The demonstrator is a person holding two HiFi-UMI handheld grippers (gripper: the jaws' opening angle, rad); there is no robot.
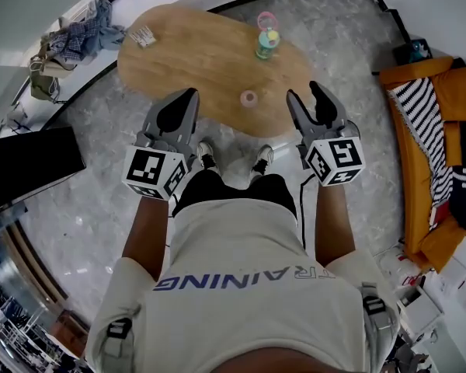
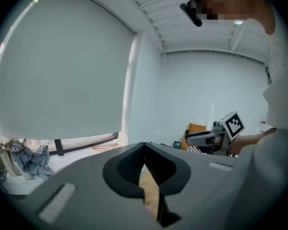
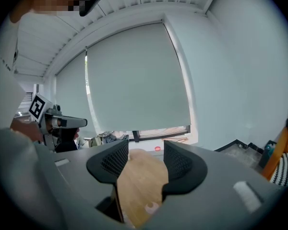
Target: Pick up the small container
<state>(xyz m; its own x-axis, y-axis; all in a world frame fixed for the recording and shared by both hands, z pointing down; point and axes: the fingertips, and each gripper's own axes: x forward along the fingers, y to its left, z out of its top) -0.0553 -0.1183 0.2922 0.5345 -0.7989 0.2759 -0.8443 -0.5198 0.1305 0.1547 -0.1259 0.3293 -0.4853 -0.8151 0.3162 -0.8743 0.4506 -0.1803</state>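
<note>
The small pink container point(image 1: 248, 98) sits on the oval wooden table point(image 1: 194, 61), near its front edge. In the right gripper view the same container point(image 3: 152, 206) shows low between the jaws, some way ahead on the table point(image 3: 141, 181). My right gripper point(image 1: 305, 93) hovers just right of it, above the table's front edge; this gripper point(image 3: 146, 150) stands open and holds nothing. To the container's left hangs my left gripper point(image 1: 190, 95); its own view shows the gripper point(image 2: 144, 147) shut with its jaw tips meeting and nothing between them.
A green bottle point(image 1: 267, 43) and a pink ring-shaped item point(image 1: 266, 18) stand at the table's far right, a small metal object point(image 1: 143, 36) at its far left. An orange sofa point(image 1: 443, 154) lies right, clothes point(image 1: 85, 33) and a black box point(image 1: 27, 165) left.
</note>
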